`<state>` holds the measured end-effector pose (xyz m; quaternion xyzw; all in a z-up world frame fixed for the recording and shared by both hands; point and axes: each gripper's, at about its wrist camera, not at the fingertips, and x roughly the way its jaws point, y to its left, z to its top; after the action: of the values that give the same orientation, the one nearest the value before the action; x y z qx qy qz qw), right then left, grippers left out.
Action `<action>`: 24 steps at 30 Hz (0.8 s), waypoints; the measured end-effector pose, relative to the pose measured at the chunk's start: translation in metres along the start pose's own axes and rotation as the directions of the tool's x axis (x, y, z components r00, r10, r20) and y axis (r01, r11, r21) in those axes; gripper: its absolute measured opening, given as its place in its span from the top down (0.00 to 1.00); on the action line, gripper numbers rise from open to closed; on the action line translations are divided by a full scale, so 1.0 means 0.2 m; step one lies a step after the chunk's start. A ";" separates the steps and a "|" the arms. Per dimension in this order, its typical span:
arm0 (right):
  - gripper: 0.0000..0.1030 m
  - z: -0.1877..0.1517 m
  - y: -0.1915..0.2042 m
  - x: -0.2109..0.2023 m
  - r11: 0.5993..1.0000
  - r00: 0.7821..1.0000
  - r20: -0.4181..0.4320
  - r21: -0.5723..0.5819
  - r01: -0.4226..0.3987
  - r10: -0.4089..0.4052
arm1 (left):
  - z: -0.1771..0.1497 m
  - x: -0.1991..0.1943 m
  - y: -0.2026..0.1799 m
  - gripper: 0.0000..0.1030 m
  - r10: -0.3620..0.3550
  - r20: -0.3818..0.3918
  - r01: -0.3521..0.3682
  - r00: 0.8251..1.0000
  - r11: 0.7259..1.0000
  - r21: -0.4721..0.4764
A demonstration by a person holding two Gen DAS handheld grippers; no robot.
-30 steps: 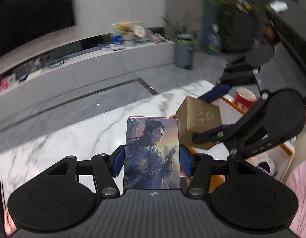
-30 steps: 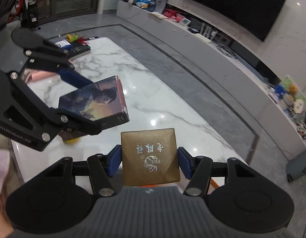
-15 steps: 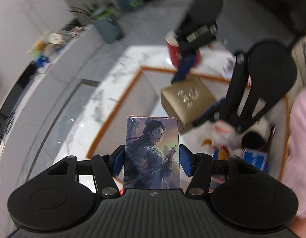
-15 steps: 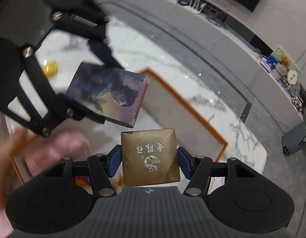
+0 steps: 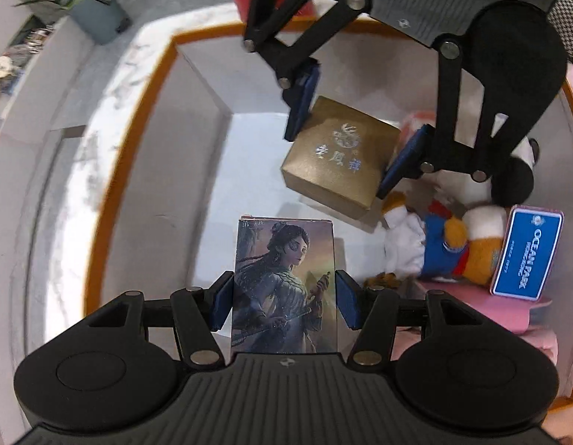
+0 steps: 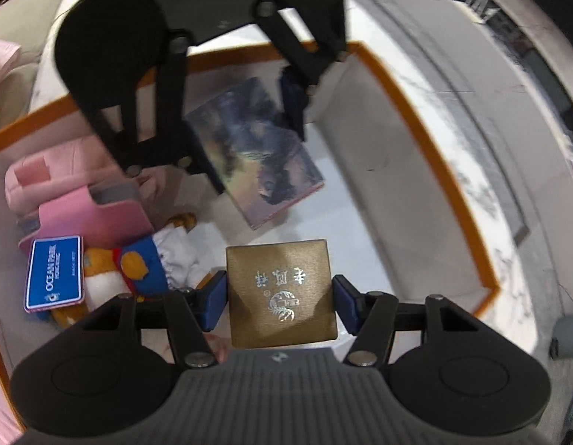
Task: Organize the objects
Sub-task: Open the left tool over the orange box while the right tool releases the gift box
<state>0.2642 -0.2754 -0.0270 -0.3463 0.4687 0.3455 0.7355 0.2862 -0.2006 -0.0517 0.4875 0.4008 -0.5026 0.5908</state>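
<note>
Here both tools (image 5: 285, 306) (image 6: 280, 302) point steeply down, loaded.

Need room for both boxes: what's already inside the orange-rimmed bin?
Orange-rimmed bin holds a plush toy, a blue Ocean Park card and pink items. Bare floor remains; the grippers hide part.

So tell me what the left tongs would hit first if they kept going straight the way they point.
Probably the bare floor of the box. The left tongs, shut on the card box, point down at it, clear of the gold box and plush. Depth is unclear.
</note>
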 end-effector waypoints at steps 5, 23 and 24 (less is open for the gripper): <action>0.40 0.03 -0.05 0.07 0.998 0.998 -0.003 -0.019 -0.055 0.055 | -0.01 0.09 0.02 0.37 -0.086 -0.054 0.089 0.995 0.995 0.051; 0.39 0.12 -0.14 0.20 0.979 0.980 -0.027 -0.048 -0.198 0.197 | -0.07 0.30 0.07 0.33 -0.238 -0.132 0.251 0.962 0.964 0.086; 0.39 0.12 -0.15 0.21 0.978 0.979 -0.026 -0.050 -0.203 0.202 | -0.07 0.30 0.07 0.32 -0.241 -0.132 0.254 0.961 0.964 0.085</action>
<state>0.3127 -0.2624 -0.0519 -0.3193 0.5000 0.4272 0.6823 0.3116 -0.1980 -0.1109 0.4921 0.4678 -0.5618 0.4726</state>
